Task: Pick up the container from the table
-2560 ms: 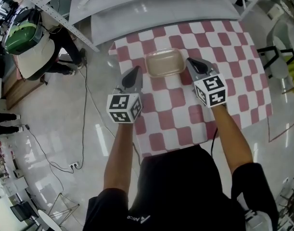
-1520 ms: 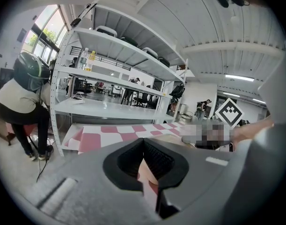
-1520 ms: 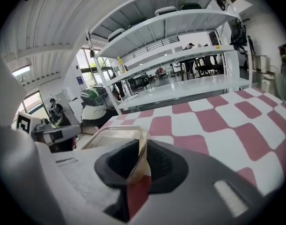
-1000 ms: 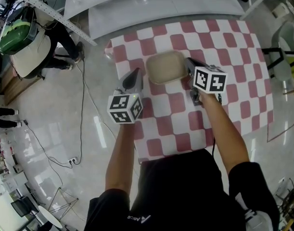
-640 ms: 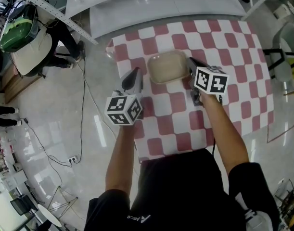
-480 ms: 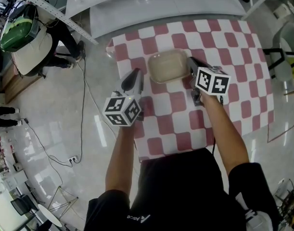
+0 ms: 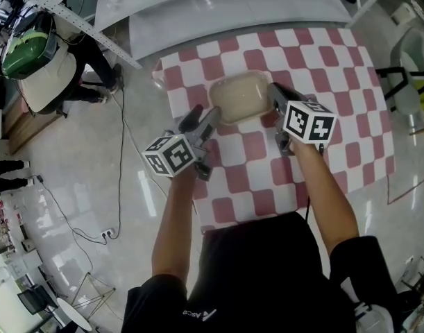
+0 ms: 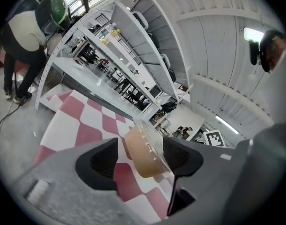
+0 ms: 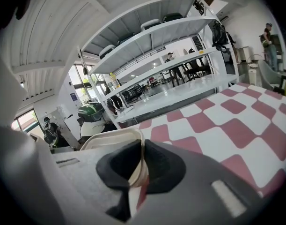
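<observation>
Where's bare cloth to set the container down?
Bare cloth lies between the right tool and the cloth's right edge, and toward the near edge between the tools. Crowded at the container: right tool grips its rim, left tool has jaws opening, container's end between them.

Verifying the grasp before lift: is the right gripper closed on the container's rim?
Yes, in the right gripper view the right gripper has its jaws pinched together on the thin rim of the container.

One container [image 7: 239, 97], one checked table [image 7: 336, 75], and two grippers: the left gripper [image 7: 205, 114] and the right gripper [image 7: 273, 93].
</observation>
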The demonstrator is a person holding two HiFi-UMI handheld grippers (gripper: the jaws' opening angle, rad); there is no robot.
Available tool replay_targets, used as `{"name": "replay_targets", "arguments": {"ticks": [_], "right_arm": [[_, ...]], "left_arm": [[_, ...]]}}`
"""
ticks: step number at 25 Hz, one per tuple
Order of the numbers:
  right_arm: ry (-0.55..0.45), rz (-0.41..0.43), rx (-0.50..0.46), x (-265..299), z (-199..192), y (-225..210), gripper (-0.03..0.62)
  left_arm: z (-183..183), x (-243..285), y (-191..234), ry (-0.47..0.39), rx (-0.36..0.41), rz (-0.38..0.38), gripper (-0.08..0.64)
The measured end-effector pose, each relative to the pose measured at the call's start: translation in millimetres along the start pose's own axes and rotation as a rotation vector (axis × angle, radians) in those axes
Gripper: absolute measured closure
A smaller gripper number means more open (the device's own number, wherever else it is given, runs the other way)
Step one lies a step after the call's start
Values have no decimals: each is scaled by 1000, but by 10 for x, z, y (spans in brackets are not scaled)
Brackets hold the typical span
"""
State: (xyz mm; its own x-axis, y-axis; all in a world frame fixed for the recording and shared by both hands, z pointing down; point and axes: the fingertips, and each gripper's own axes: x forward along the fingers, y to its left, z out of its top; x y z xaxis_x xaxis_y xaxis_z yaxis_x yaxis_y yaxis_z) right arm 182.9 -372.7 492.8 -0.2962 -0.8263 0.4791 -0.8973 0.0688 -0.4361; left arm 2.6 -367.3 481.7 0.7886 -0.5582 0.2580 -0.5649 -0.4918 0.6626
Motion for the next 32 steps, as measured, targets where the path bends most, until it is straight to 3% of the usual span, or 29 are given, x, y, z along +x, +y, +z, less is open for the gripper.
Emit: {"name": "replay_targets", "arguments": {"ticks": [7, 12, 16, 20, 30, 32], "right_arm": [[-17, 31, 7, -103, 26, 87, 568], [-24, 59, 8, -150, 38, 173, 568], [-32, 61, -3, -203, 51, 198, 568], [-35, 60, -23, -268, 68, 197, 566], [-41, 71, -167, -364, 75, 257, 548], [-58, 84, -186, -397, 96, 271, 509]], "left_arm": [[-23, 11, -68, 23, -3, -20, 267], [-89, 73, -177, 56, -95, -128, 267], [-148, 99, -201, 71, -146, -170, 268], [-207, 99, -259, 86, -270, -222, 293], [-234, 70, -231, 88, -367, -194, 328], [-233, 54, -227, 86, -371, -189, 330]]}}
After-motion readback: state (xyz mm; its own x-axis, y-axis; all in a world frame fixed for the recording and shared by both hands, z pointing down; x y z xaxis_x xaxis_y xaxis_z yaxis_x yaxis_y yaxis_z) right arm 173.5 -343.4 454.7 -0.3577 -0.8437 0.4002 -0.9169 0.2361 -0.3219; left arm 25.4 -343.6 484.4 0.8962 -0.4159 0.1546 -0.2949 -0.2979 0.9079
